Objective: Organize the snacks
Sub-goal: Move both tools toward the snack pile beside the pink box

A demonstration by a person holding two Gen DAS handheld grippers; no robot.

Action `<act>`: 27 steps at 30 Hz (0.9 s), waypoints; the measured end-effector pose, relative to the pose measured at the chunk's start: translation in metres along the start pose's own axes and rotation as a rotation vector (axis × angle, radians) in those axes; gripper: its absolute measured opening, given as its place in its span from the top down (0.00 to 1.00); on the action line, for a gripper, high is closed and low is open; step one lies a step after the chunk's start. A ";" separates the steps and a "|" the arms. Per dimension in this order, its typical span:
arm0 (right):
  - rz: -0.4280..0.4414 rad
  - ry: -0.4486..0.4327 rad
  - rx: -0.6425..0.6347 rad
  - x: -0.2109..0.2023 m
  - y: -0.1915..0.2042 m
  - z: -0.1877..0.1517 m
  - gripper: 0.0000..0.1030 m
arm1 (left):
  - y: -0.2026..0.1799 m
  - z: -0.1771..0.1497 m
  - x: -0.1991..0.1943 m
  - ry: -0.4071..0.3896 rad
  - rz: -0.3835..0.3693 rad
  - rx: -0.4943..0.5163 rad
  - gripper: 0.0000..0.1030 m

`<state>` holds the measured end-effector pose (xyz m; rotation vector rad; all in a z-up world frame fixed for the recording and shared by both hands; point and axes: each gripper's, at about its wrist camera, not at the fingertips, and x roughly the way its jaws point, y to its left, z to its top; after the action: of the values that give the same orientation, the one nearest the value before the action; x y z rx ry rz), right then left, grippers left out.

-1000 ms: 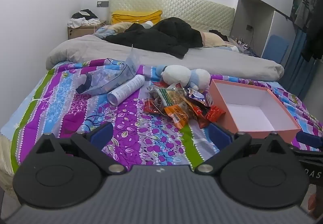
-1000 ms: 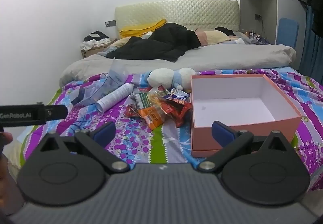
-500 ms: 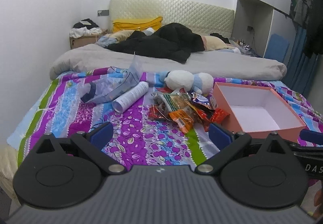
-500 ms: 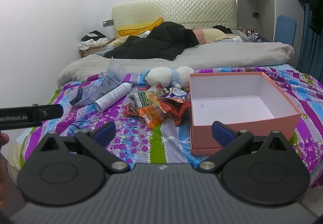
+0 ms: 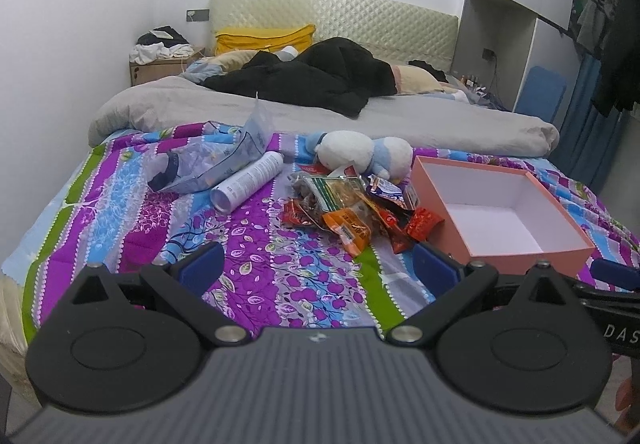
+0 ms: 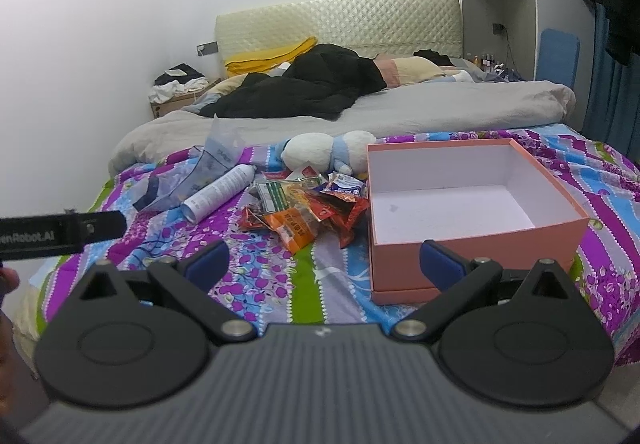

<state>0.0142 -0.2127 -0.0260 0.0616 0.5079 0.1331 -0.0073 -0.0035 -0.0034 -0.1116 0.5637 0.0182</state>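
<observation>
— At lower centre of the left-wrist view: left gripper (image 5: 316,264), jaws spread wide, holding nothing. Any change over the last second?

— Barely. Only a slight drift of framing in both views; same hover off the near edge of the bedspread (image 5: 280,284). Right gripper (image 6: 324,260) likewise: spread wide, nothing between the pads. Hence, by judgement, no snack moved yet; sorting not begun.

— And the snack pile (image 5: 352,212)?

— At mid-frame, ahead of both grippers and well apart from them; slightly right of centre for the left gripper, slightly left of centre for the right. Heaped loosely on the bedspread, just beside the left wall of the pink box (image 5: 520,256); touching or not, cannot tell. Box open-topped, bare inside. Behind the pile, toward upper frame: plush toy (image 5: 360,152); to the left, white tube (image 5: 248,180) lying on its side.

— Meaning for the task?

— Probably an approach stage: reach forward to the pile first, with the box as likely destination.
</observation>
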 end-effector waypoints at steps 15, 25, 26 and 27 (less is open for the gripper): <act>-0.008 0.011 0.004 0.003 -0.002 -0.005 0.00 | -0.003 -0.004 -0.001 0.000 -0.007 -0.008 0.01; -0.005 0.008 0.018 -0.001 -0.004 -0.008 0.00 | 0.001 -0.006 0.000 0.004 -0.016 -0.016 0.01; 0.003 -0.003 0.025 -0.001 -0.005 -0.010 0.00 | 0.000 -0.006 0.001 0.007 -0.011 -0.017 0.01; 0.006 -0.005 0.033 0.000 -0.007 -0.011 0.00 | 0.000 -0.006 0.001 0.010 -0.007 -0.018 0.01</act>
<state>0.0095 -0.2191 -0.0365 0.0960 0.5053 0.1302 -0.0096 -0.0039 -0.0095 -0.1310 0.5735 0.0154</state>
